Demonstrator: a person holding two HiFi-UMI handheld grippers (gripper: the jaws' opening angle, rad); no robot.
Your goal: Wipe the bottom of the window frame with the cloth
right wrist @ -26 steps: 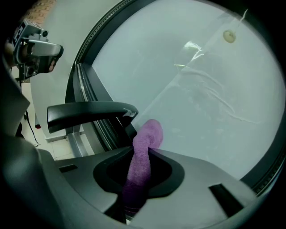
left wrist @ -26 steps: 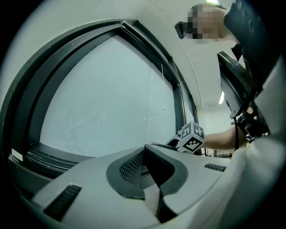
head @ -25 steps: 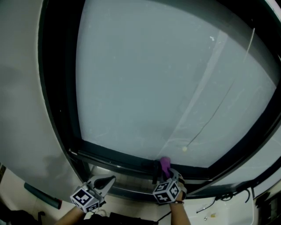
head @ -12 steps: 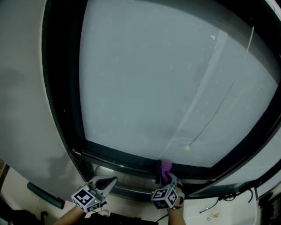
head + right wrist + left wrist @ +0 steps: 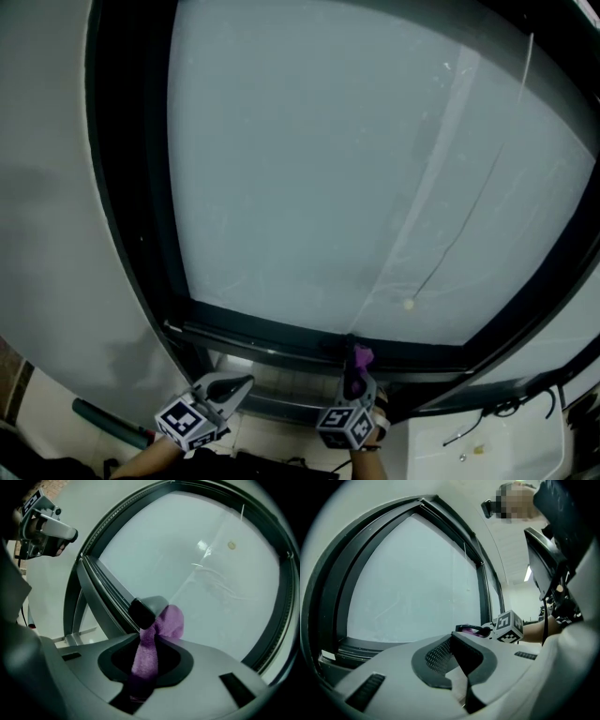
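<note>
The window's dark bottom frame runs across the lower head view and also shows in the gripper views. My right gripper is shut on a purple cloth, which bulges past the fingertips against the bottom frame where it meets the glass. My left gripper hovers to the left, below the frame, shut with nothing between its jaws. It looks along the frame at the right gripper's marker cube.
A thin cord ending in a small bead hangs on the frosted glass just above the cloth. A metal sill lies under the frame. Lower left is a dark rod, lower right a white surface with cables.
The right gripper with the cloth has stayed at the bottom frame, shifting only slightly along it. The head view has tilted a little. The left gripper has hardly moved.
</note>
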